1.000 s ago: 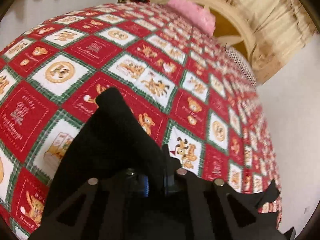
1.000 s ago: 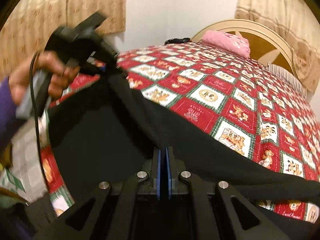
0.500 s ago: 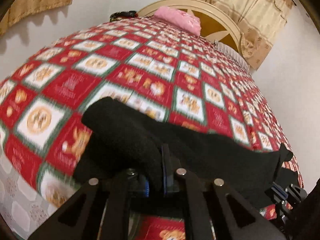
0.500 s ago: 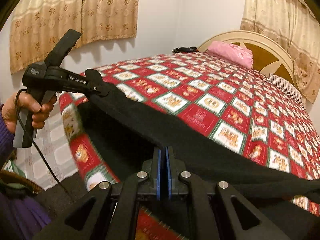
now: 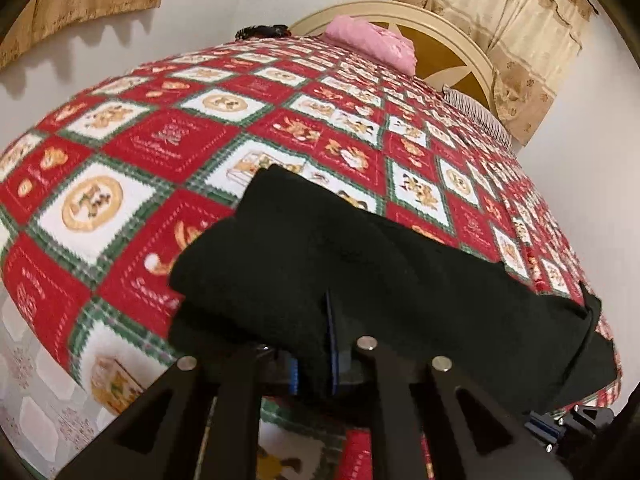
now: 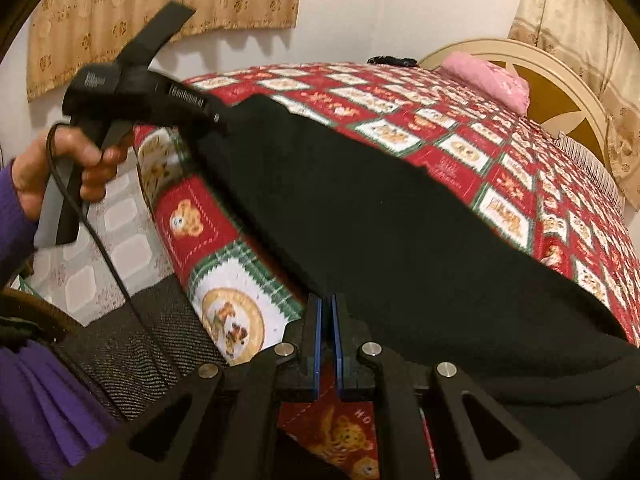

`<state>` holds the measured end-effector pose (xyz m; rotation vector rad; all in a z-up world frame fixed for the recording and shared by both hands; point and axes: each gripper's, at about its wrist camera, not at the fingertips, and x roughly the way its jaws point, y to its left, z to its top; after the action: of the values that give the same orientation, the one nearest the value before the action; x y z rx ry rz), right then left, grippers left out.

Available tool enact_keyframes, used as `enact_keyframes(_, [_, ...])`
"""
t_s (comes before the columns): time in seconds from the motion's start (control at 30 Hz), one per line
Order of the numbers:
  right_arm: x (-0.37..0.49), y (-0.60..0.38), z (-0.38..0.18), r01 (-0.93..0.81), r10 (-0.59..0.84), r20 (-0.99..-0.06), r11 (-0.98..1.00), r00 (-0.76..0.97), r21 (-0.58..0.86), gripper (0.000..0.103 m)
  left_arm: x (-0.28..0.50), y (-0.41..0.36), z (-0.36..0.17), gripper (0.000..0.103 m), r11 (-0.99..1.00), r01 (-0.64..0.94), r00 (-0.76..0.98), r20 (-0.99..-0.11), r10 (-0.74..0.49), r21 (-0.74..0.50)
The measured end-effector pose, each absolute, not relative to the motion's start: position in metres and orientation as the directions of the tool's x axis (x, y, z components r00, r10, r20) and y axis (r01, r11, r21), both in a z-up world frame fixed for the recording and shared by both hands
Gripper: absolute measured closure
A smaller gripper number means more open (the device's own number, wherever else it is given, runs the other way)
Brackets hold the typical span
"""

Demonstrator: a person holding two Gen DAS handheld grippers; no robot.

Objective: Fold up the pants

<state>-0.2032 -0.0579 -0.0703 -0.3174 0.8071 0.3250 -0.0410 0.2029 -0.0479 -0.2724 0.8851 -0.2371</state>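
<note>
Left gripper (image 5: 320,344): fingers clamped on a thick fold of the black pants (image 5: 360,272), lower centre of the left wrist view; seen in the right wrist view at upper left (image 6: 218,120), gripped by the left hand (image 6: 60,172).
Right gripper (image 6: 325,344): fingers close together with a narrow gap showing between the blue pads (image 6: 316,344); the pants edge runs just past the tips, so a clamp on the cloth cannot be told.
Pants position: stretched between the two grippers along the near edge of the bed (image 5: 120,160), resting on the bedspread.
Change from half a second ago: the pants have come further onto the bed and cover more of the quilt; in the right wrist view the left gripper has moved up and nearer the bed corner.
Surface: red, white and green patchwork bedspread with bear motifs.
Room: pink pillow (image 6: 488,76) at the cream headboard (image 6: 560,76), upper right; beige curtains (image 6: 160,12) along the top; tiled floor (image 6: 120,248) at left.
</note>
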Motion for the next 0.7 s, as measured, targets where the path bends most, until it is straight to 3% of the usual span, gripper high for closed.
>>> enact_keyframes(0.2, [-0.199,-0.062,-0.072,-0.379,0.179,-0.737,0.918,0.652,-0.113,0.098,-0.048,0.200,-0.047,0.084,0.959,0.145,0.610,-0.741,-0.281,-0.245])
enact_keyframes(0.23, [-0.199,-0.062,-0.072,-0.379,0.179,-0.737,0.918,0.652,-0.113,0.098,-0.049,0.201,-0.044,0.078,0.963,0.147,0.608,-0.747,-0.269,-0.226])
enact_keyframes(0.27, [-0.199,-0.062,-0.072,-0.382,0.180,-0.737,0.917,0.651,-0.113,0.098,-0.052,0.204,-0.040,0.059,0.971,0.139,0.611,-0.755,-0.238,-0.194])
enact_keyframes(0.3, [-0.200,-0.061,-0.072,-0.387,0.178,-0.738,0.914,0.651,-0.121,0.098,-0.056,0.209,-0.034,0.047,0.987,0.103,0.630,-0.760,-0.160,-0.123])
enact_keyframes(0.33, [-0.199,-0.062,-0.072,-0.391,0.177,-0.738,0.912,0.651,-0.126,0.097,-0.060,0.213,-0.029,0.024,0.996,0.065,0.653,-0.752,-0.089,-0.062])
enact_keyframes(0.37, [-0.198,-0.062,-0.072,-0.394,0.177,-0.739,0.910,0.649,-0.127,0.097,-0.066,0.220,-0.021,0.016,1.000,0.018,0.686,-0.727,-0.006,0.008])
enact_keyframes(0.47, [-0.196,-0.062,-0.070,-0.396,0.186,-0.744,0.911,0.641,-0.114,0.093,-0.074,0.237,-0.007,0.015,0.999,-0.020,0.714,-0.699,0.038,0.034])
enact_keyframes(0.57, [-0.192,-0.068,-0.062,-0.399,0.229,-0.752,0.916,0.618,-0.049,0.083,-0.078,0.241,0.008,0.015,1.000,-0.023,0.746,-0.666,0.008,-0.013])
enact_keyframes(0.67, [-0.187,-0.085,-0.044,-0.382,0.300,-0.726,0.923,0.619,0.055,0.071,-0.071,0.224,0.011,0.015,0.998,0.031,0.757,-0.650,-0.061,-0.058])
enact_keyframes(0.7, [-0.183,-0.100,-0.031,-0.338,0.313,-0.700,0.935,0.642,0.108,0.061,-0.067,0.212,0.009,0.015,0.996,0.061,0.754,-0.651,-0.089,-0.066])
